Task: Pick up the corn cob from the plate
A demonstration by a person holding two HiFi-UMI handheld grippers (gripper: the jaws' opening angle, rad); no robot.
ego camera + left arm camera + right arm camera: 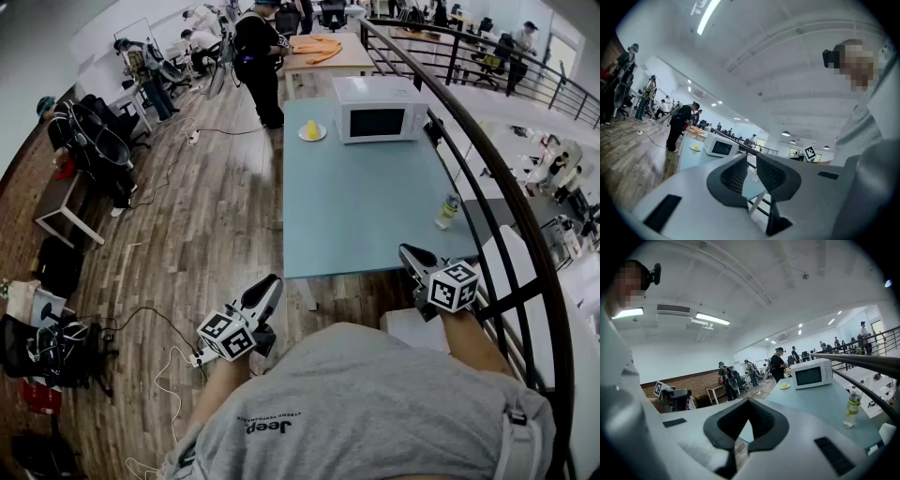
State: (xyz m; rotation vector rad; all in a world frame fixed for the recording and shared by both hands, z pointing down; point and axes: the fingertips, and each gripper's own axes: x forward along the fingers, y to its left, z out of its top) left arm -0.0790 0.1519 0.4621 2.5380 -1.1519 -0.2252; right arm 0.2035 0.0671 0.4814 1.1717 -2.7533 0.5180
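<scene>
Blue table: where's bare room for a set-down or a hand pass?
The middle and near half of the table are bare, from the microwave down to the near edge, left of the bottle at the right edge. Crowded only at the far end: microwave, with the plate and corn cob at its left.

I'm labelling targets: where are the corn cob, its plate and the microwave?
corn cob (312, 128), head view, yellow middle.
plate (302, 135), head view, left rim.
microwave (378, 122), head view, dark door window.
</scene>
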